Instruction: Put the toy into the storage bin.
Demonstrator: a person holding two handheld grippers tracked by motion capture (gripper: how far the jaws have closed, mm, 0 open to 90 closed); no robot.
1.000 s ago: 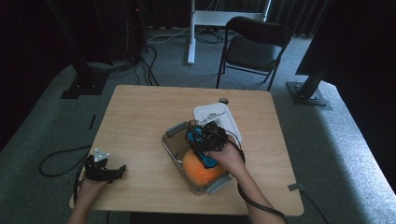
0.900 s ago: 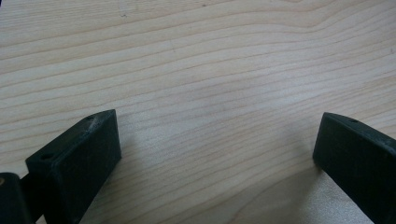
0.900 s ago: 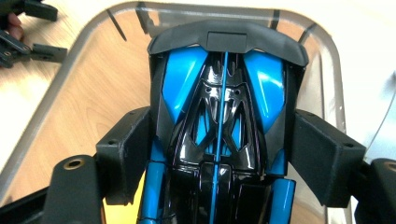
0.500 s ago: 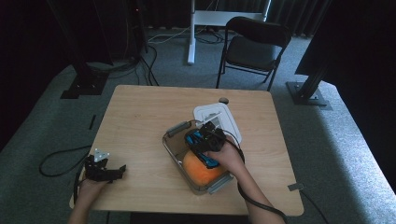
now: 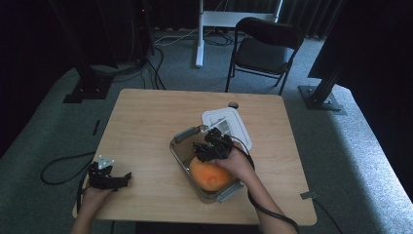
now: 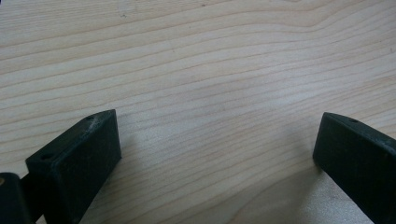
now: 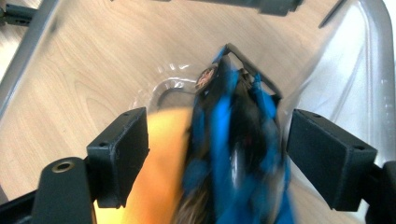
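Blue and black, a blurred toy sits between the jaws of the right gripper inside the clear container, beside an orange ball. Those jaws have just been opening and stand clear of it, apparently to let it drop in. White, the lid lies behind the container. Far left of it, the left gripper idles spread over the bare table.

blue-black object atop orange ball inside clear container
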